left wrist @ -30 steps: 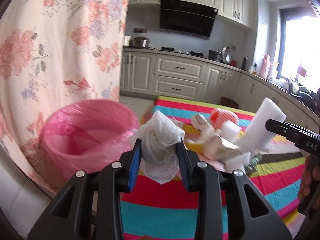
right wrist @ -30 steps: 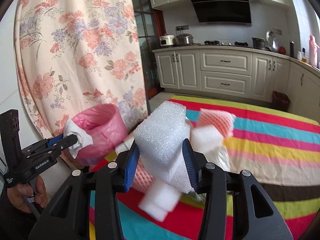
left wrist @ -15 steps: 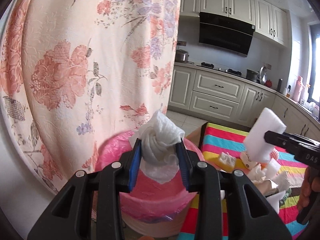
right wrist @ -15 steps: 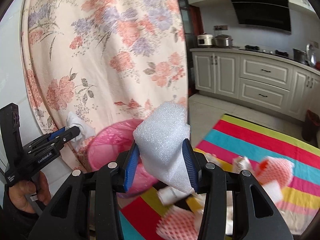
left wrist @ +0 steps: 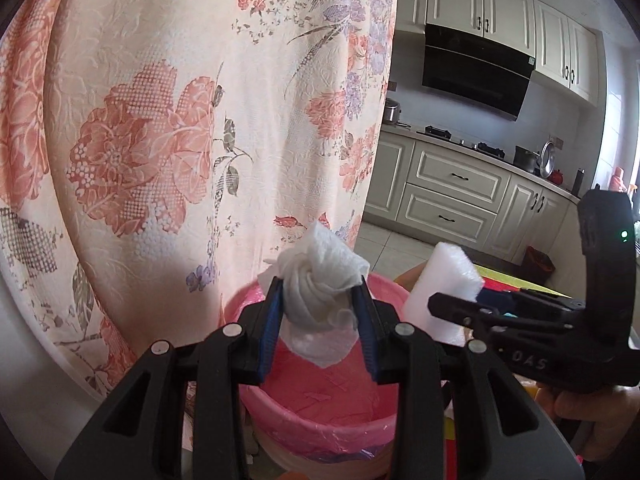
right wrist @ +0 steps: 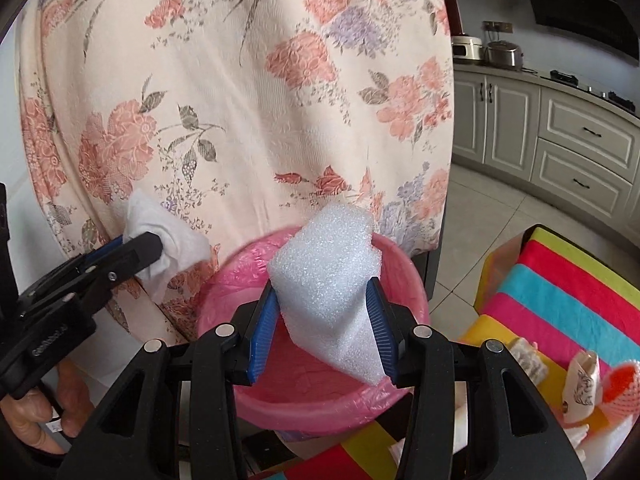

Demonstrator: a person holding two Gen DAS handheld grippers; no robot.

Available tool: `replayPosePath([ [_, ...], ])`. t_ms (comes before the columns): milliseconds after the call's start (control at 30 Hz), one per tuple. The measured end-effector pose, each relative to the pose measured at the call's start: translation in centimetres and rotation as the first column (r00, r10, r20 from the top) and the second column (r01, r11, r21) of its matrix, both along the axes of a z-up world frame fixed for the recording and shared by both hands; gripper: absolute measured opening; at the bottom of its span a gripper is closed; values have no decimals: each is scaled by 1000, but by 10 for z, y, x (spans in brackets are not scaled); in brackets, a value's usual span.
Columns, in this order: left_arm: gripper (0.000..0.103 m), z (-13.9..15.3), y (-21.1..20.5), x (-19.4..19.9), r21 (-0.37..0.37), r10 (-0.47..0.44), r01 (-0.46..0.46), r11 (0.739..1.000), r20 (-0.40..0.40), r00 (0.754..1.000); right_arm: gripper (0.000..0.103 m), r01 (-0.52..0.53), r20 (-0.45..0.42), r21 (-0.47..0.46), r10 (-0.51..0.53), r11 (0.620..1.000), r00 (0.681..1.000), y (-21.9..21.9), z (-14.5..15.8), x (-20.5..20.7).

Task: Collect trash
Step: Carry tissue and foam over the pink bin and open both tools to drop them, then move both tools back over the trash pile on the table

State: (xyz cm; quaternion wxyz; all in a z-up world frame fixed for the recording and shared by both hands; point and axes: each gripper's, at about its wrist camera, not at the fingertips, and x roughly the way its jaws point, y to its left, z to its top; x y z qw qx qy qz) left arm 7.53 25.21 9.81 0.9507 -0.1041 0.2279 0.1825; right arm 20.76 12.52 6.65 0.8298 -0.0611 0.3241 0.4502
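My right gripper [right wrist: 322, 322], jaws opening, holds the foam block [right wrist: 326, 288] directly above the pink bin [right wrist: 408, 280] at frame centre. My left gripper [left wrist: 318, 326] pinches the tissue wad [left wrist: 316, 284] over the bin's far rim.

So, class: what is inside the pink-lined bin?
Only the crinkled pink liner of the bin shows; no trash is visible. The foam block and tissue wad hide part of its inside.

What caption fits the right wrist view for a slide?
Right tool, jaws opening, carries white foam block over pink-lined bin.
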Motion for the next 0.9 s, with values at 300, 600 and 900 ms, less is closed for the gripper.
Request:
replayPosePath([
  [300, 61, -1, 4, 5, -31, -2, 2, 1000, 5, 1000, 75, 35, -8, -28, -35, 999, 999, -4, -6, 13],
  [600, 65, -3, -19, -7, -12, -33, 33, 999, 13, 999, 77, 156, 26, 41, -157, 987, 987, -72, 28, 10],
  [900, 70, -11, -71, -13, -11, -149, 150, 989, 20, 989, 80, 298, 132, 52, -303, 953, 944, -165, 49, -22],
])
